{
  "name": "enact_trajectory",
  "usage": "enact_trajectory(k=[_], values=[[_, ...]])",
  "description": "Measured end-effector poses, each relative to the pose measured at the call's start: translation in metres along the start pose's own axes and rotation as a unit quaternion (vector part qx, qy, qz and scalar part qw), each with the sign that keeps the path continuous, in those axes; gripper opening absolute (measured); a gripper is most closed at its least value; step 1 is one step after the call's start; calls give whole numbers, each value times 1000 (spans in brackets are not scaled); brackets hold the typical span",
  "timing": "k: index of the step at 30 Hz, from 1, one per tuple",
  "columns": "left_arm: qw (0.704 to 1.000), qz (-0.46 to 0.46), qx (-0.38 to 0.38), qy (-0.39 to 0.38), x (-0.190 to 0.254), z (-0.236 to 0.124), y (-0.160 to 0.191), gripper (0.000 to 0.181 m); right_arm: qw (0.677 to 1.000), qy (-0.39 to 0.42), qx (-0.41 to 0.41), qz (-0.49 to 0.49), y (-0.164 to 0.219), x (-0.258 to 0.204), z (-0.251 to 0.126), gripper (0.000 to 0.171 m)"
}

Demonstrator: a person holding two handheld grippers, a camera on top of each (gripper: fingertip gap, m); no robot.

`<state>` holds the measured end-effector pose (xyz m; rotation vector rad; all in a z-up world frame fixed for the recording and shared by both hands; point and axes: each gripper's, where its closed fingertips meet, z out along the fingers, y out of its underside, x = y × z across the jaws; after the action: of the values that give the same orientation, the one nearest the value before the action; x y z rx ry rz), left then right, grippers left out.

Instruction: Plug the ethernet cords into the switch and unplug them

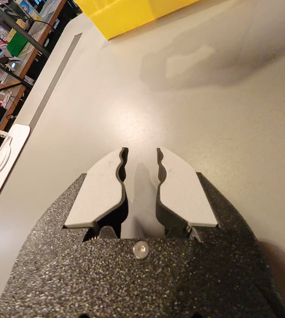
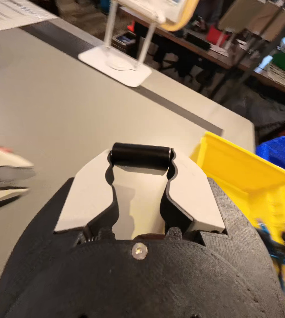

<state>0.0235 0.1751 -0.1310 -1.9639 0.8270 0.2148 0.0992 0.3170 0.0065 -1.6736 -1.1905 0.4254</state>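
Note:
My right gripper is shut on a black rounded bar-like object, held crosswise between its fingertips above the grey table; I cannot tell whether it is the switch. My left gripper is open and empty, low over the bare table. It also shows blurred at the left edge of the right wrist view. Blurred blue and black cords lie in a yellow bin just right of my right gripper. No switch ports are visible.
The yellow bin sits ahead of the left gripper. A blue bin stands behind the yellow one. A white stand base rests at the table's far edge and also shows in the left wrist view. A paper sheet lies far left.

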Motion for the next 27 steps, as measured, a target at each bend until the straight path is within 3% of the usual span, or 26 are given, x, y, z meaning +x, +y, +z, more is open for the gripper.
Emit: enact_trajectory(k=[1,5,8,17,22,27], values=[[1000,1,0,-1,0,0,0,34,1000,15,-15,9,-4,29,0,61],[1000,0,-1,0,0,0,0,34,990,49,-111,74,13,134,25,61],[1000,-1,-2,3,0,0,0,33,976,56,-179,107,42,176,47,62],[1000,2,2,6,2,0,-1,33,905,33,-416,86,138,181,82,61],[1000,-2,11,11,2,-3,-2,41,913,74,-398,58,129,191,83,62],[1000,-14,17,12,0,-6,-2,46,966,65,-243,65,80,174,58,69]])
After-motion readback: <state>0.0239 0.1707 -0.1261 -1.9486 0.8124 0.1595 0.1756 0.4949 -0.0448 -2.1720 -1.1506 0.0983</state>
